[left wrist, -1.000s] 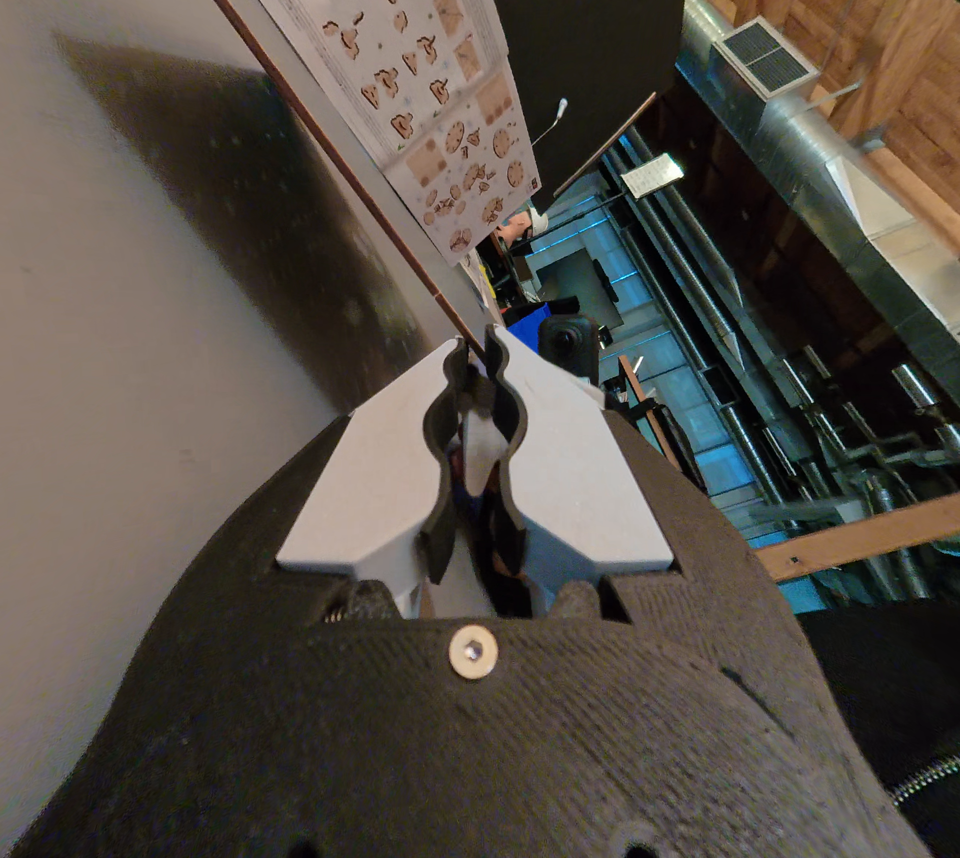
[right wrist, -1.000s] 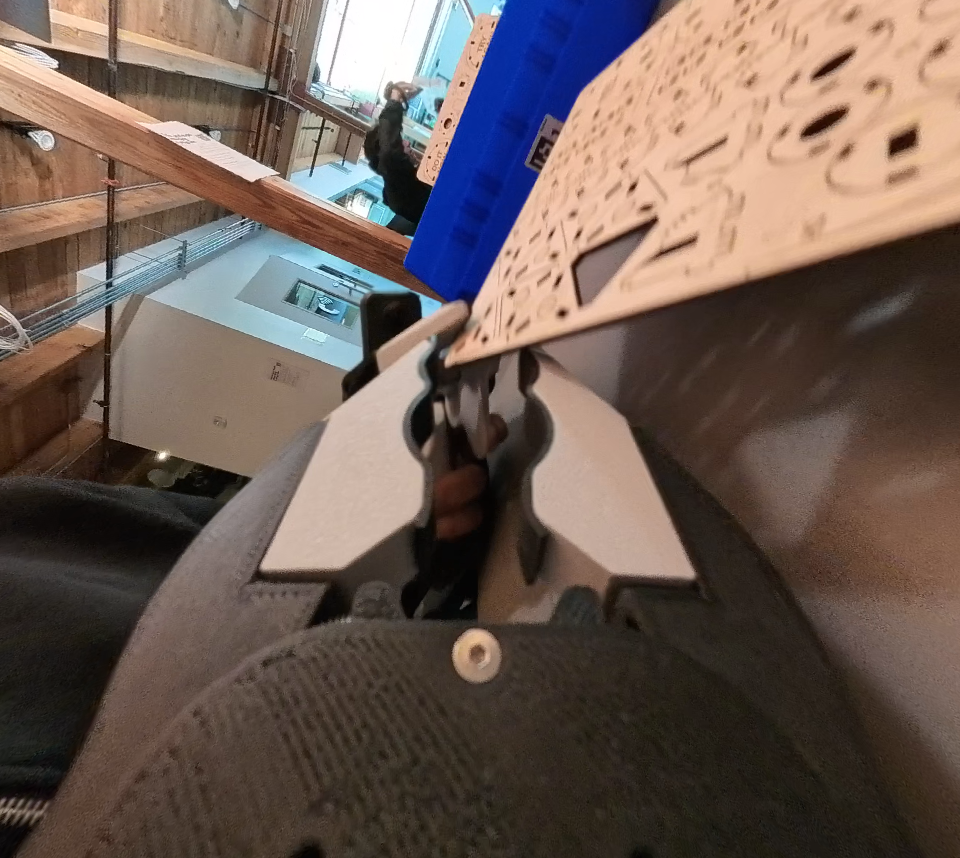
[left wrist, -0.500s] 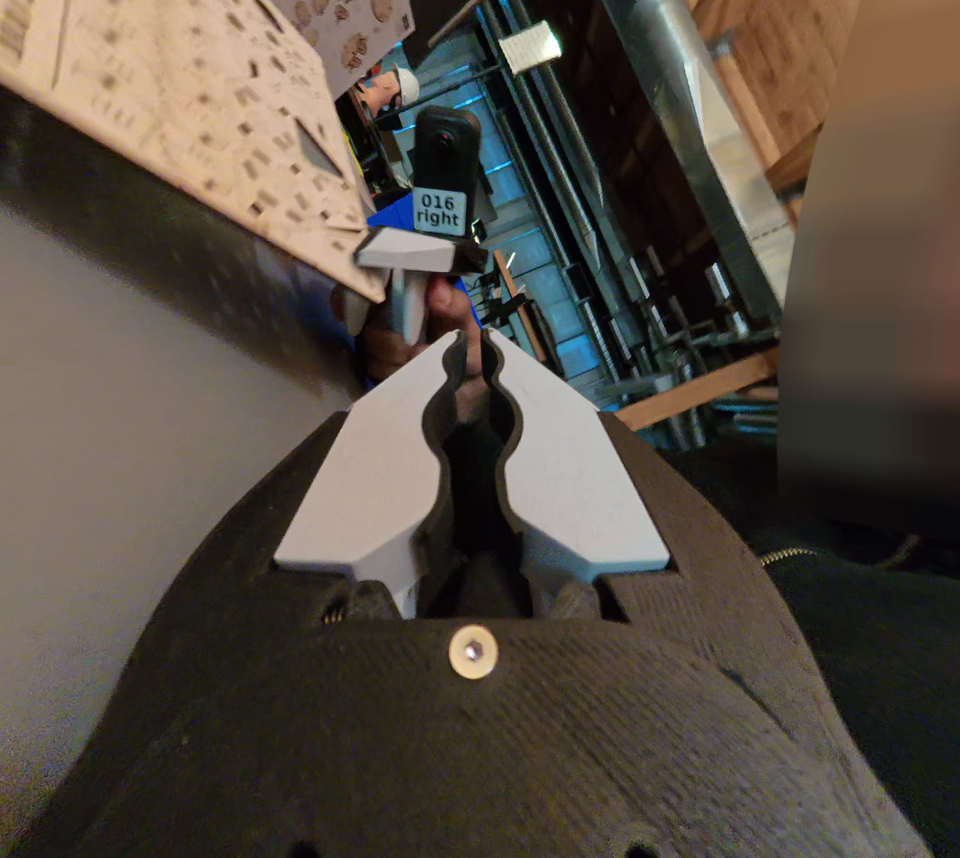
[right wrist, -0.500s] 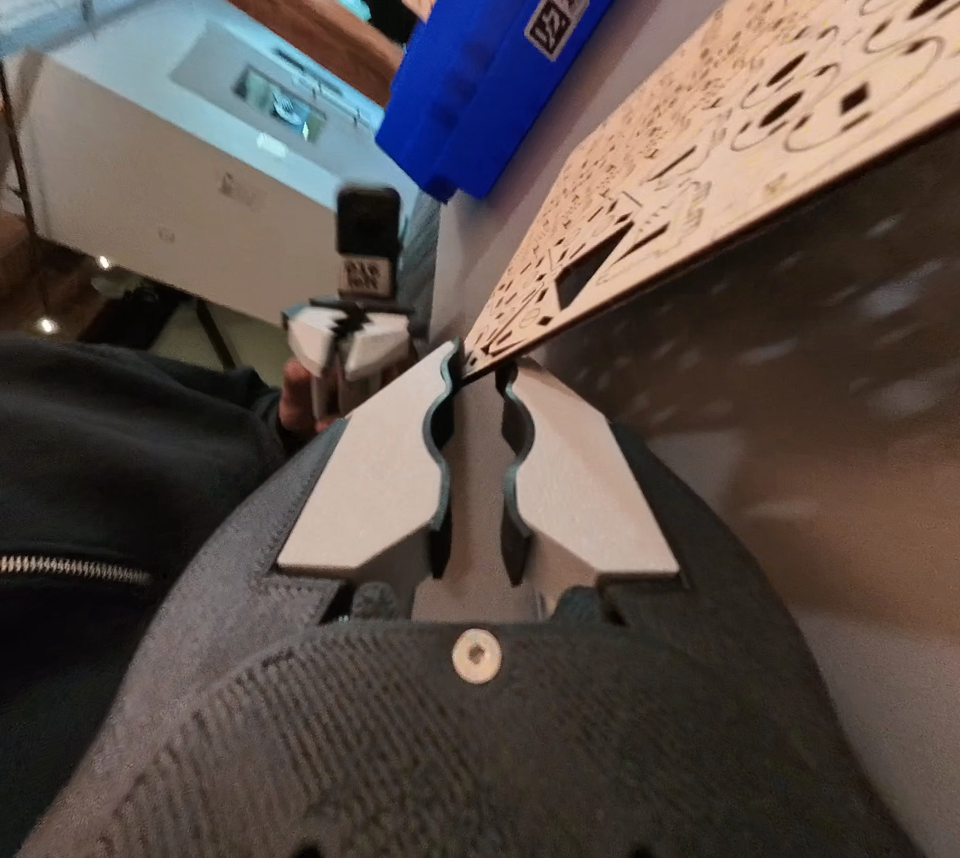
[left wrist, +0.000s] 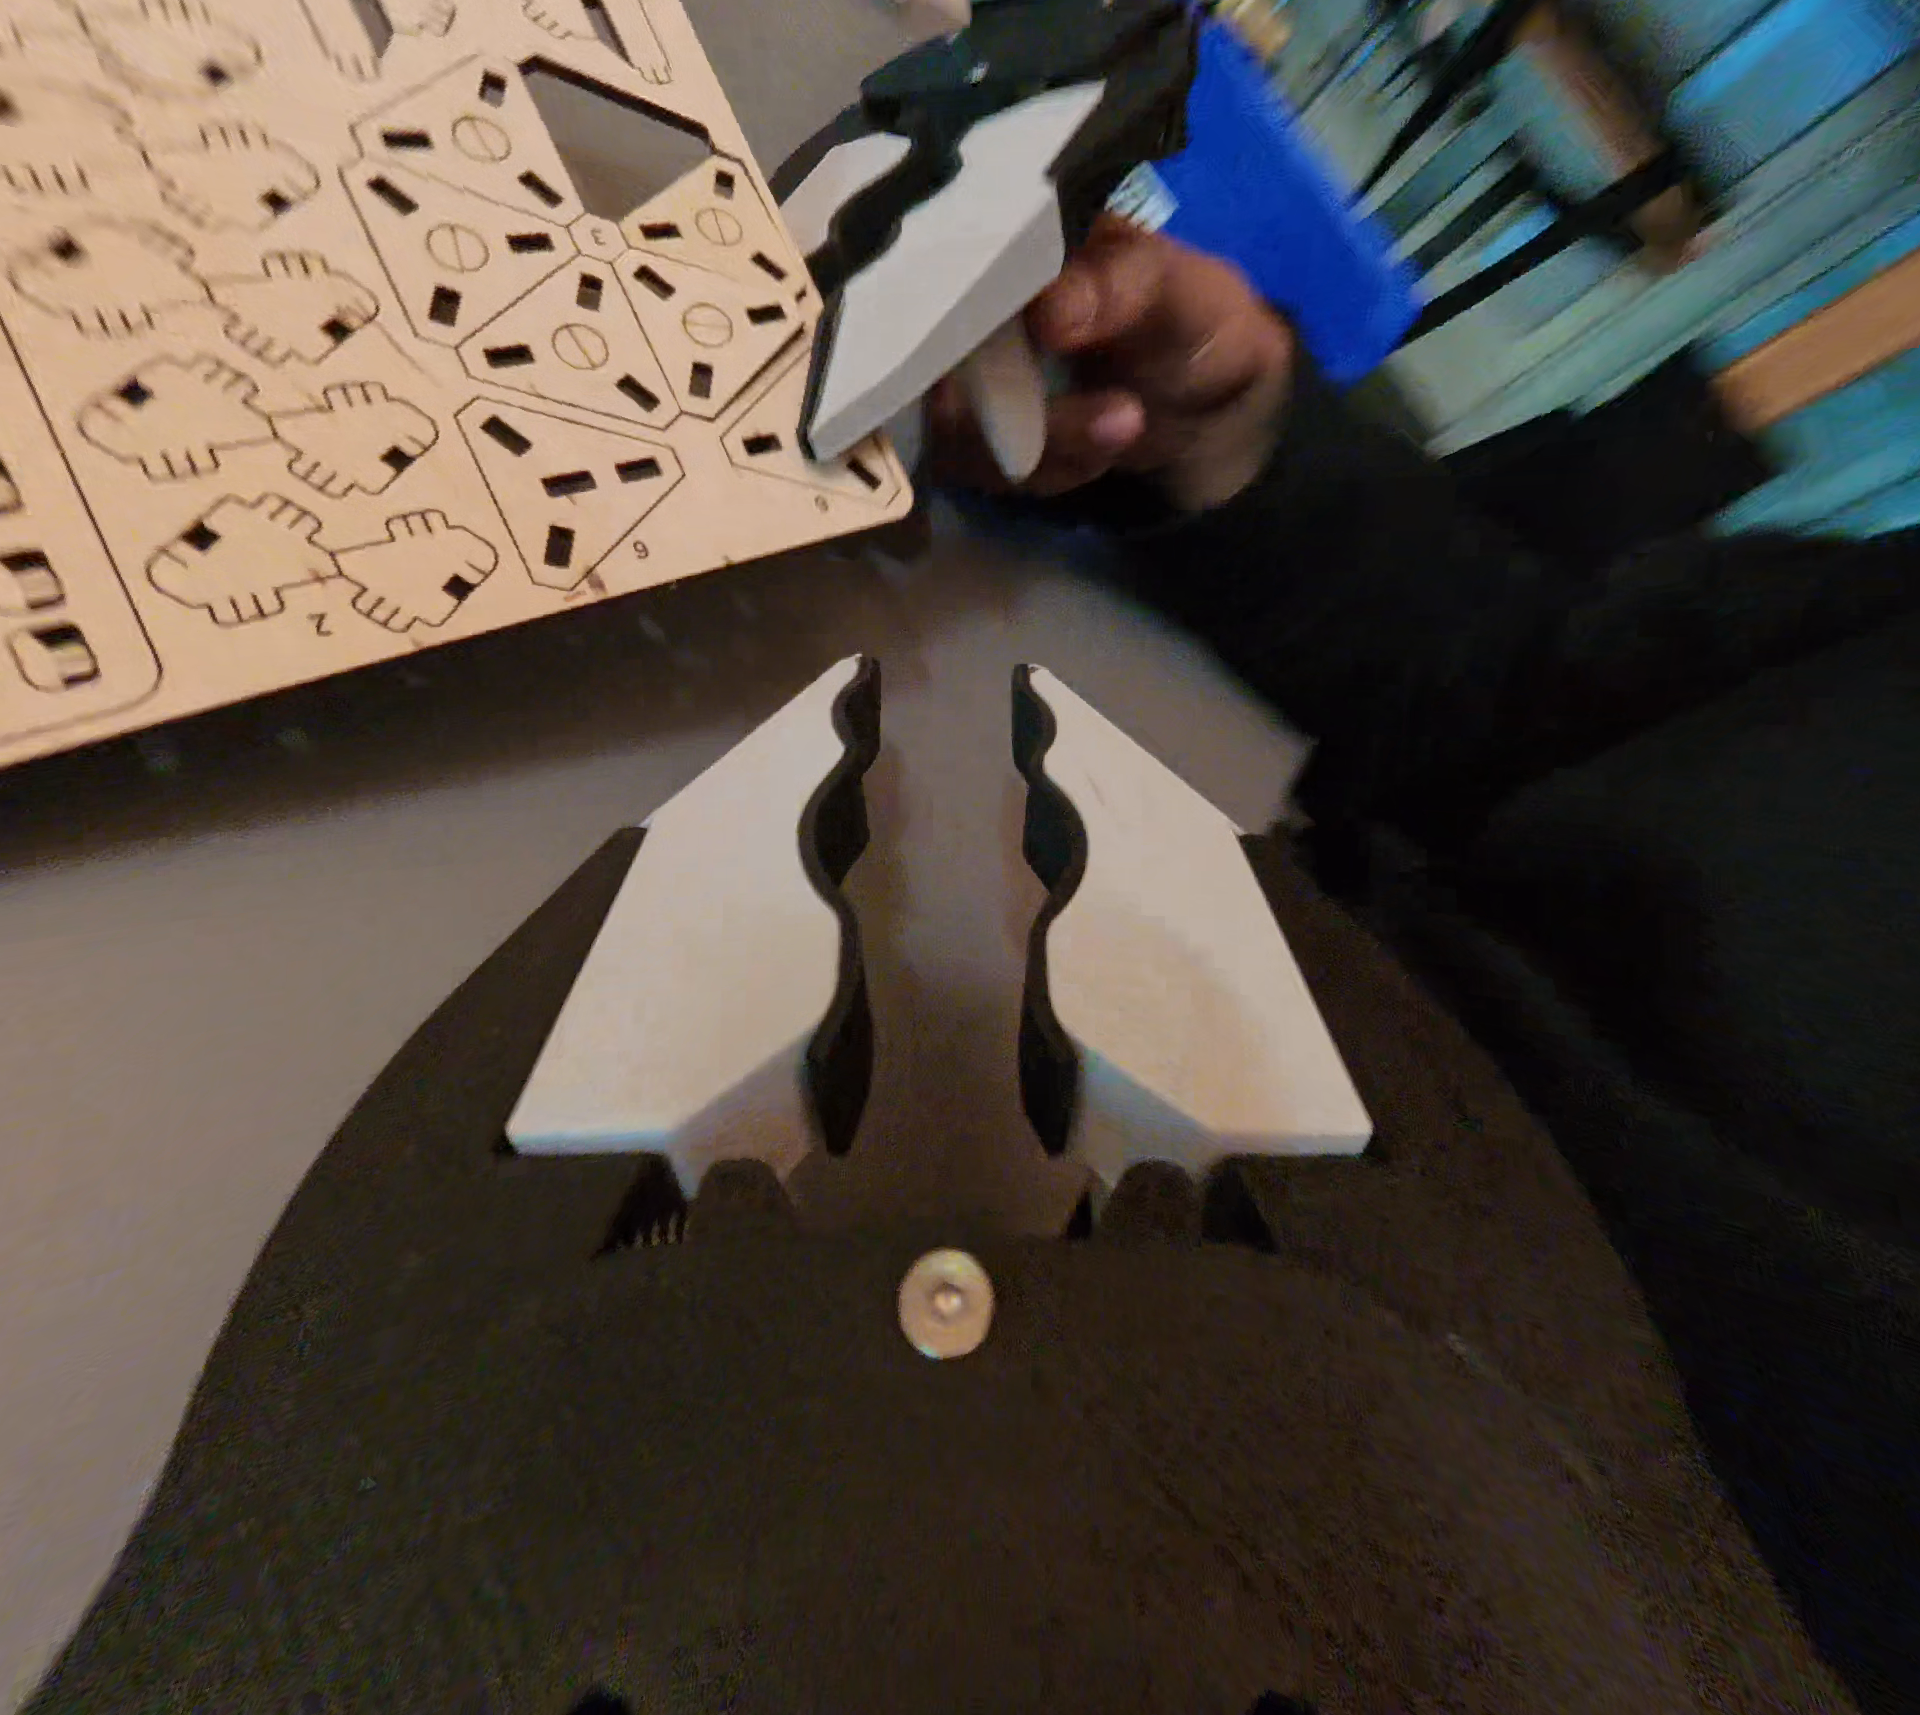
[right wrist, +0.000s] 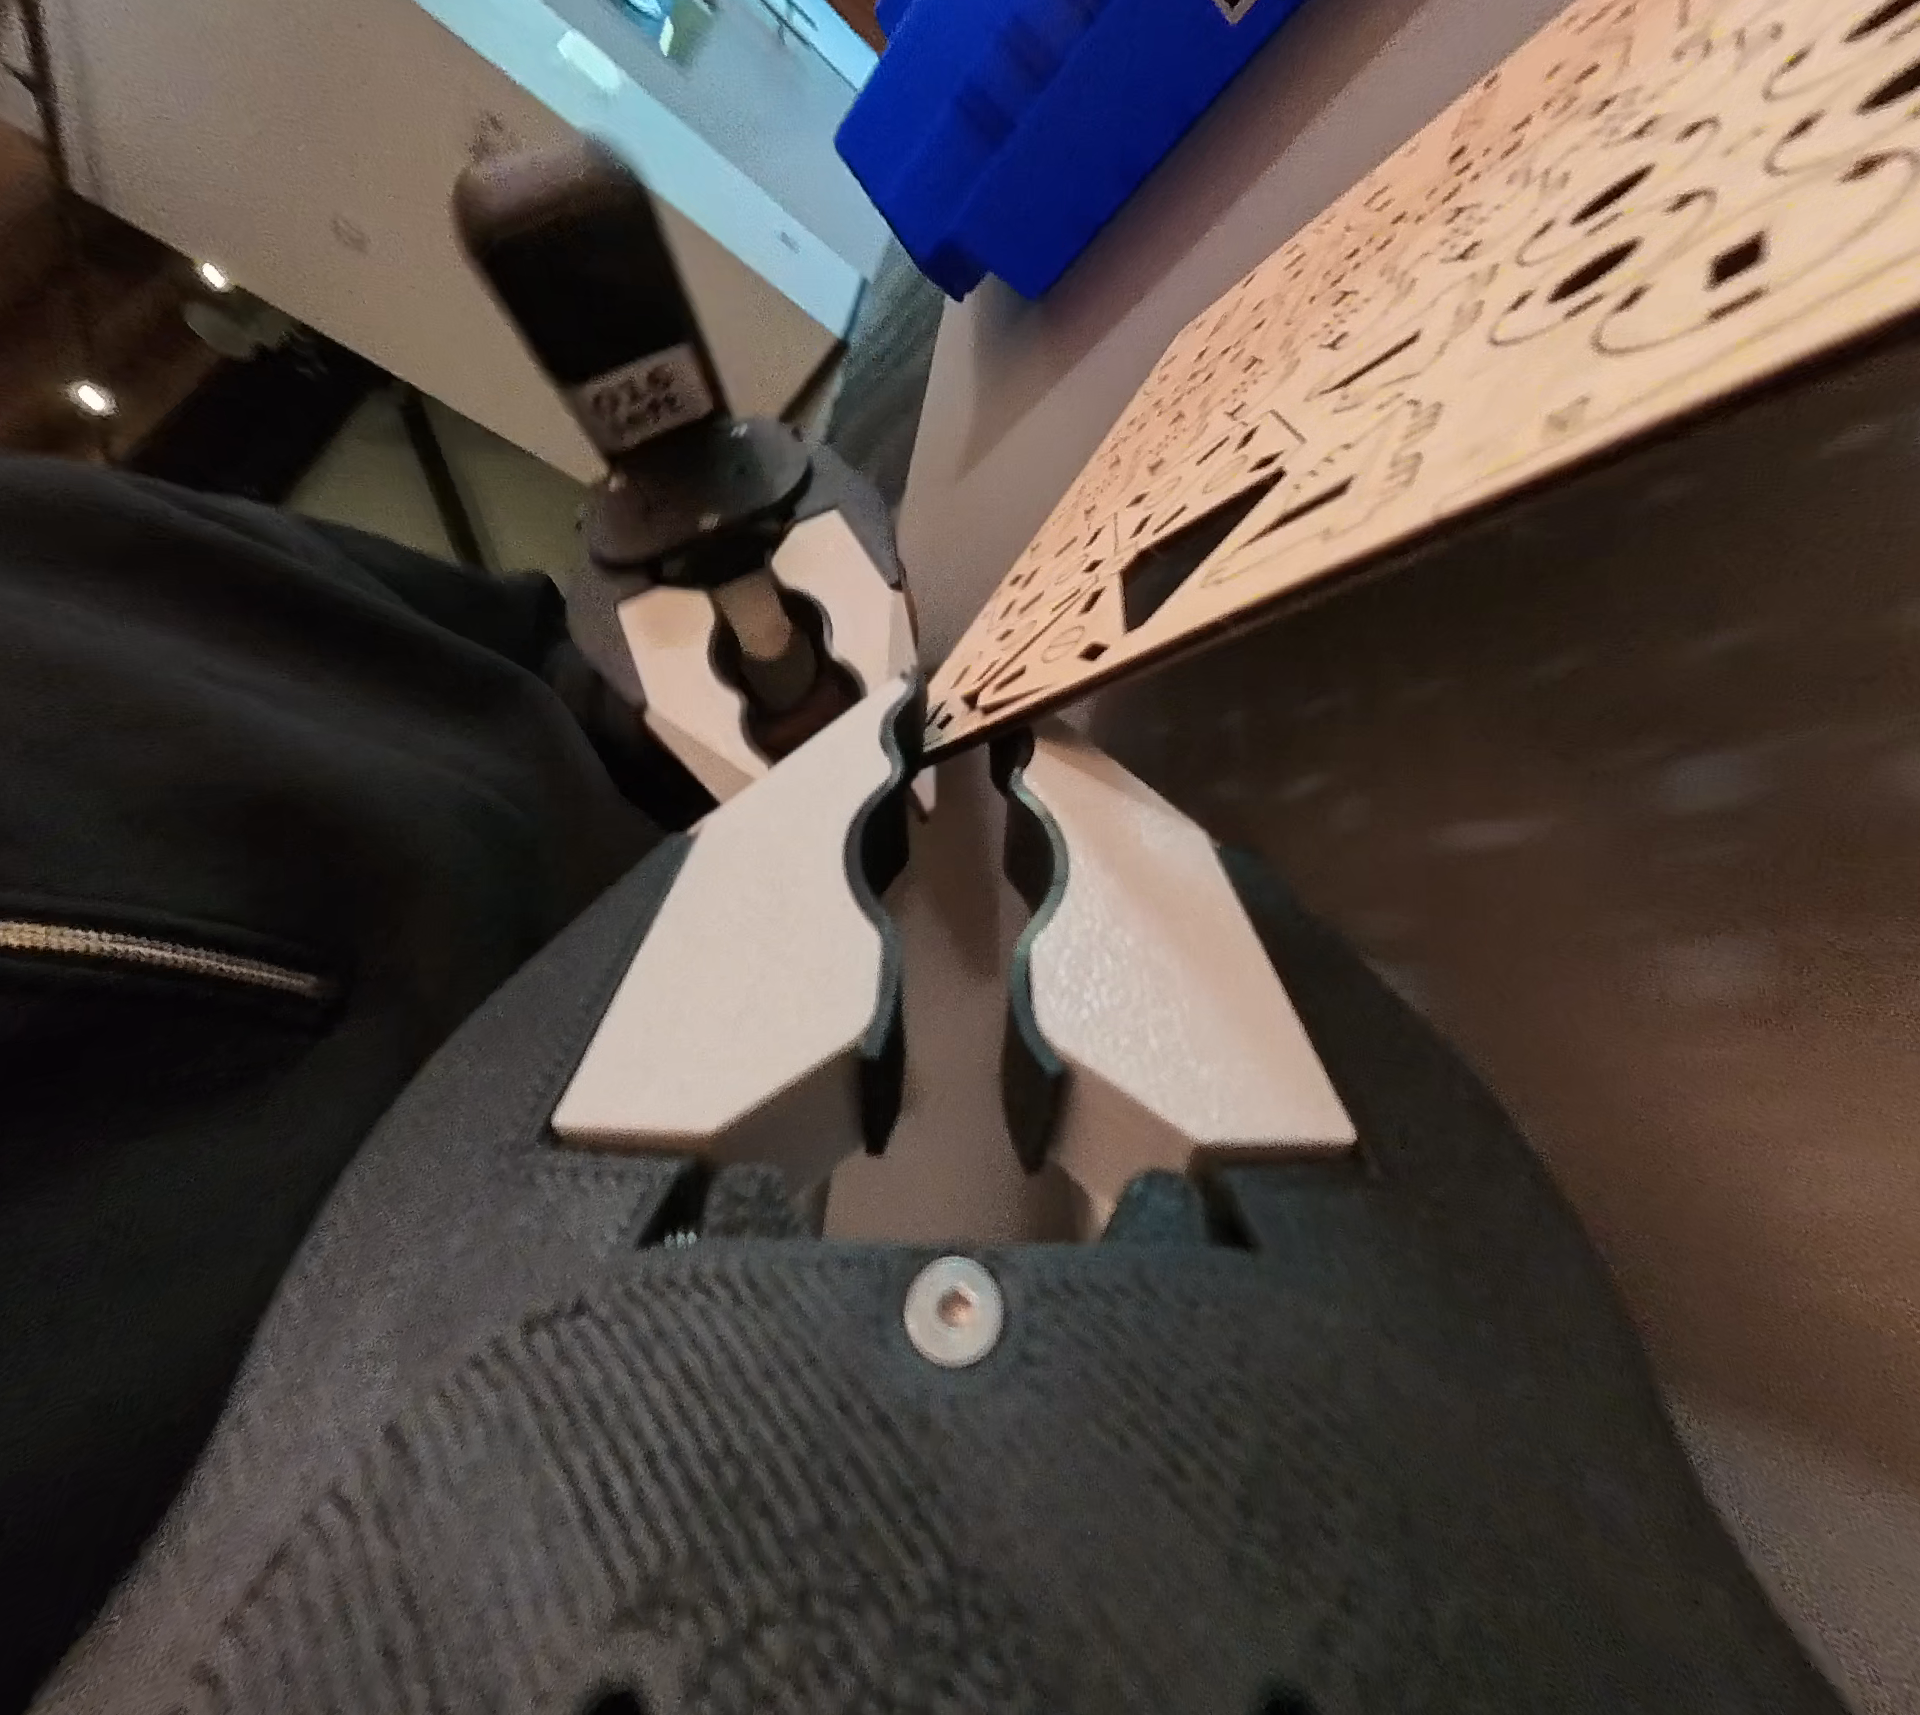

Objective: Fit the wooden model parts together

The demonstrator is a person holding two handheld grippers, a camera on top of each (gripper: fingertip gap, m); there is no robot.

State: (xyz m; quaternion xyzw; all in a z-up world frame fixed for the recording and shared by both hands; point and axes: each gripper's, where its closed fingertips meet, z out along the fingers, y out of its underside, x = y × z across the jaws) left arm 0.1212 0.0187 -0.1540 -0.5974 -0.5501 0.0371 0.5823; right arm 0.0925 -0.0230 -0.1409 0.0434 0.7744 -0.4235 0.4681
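A thin laser-cut wooden sheet with many outlined parts hangs tilted above the grey table, throwing a shadow beneath it. My right gripper is shut on the sheet's near corner and holds it up. The left wrist view shows the right gripper clamped on that corner, with a hand behind it. My left gripper is open and empty, just below the sheet's lower edge, with only table between its fingers. It also shows in the right wrist view, open, close beside the held corner.
A blue bin with a square code sticker stands on the table behind the sheet. A person's dark zipped jacket fills the left of the right wrist view. The table edge runs near both grippers. The left gripper's tips are roughly 5 centimetres from the right gripper's.
My left gripper has swung toward the sheet and opened. My right gripper closed on the sheet's corner a second ago and has kept its hold since, with the sheet raised.
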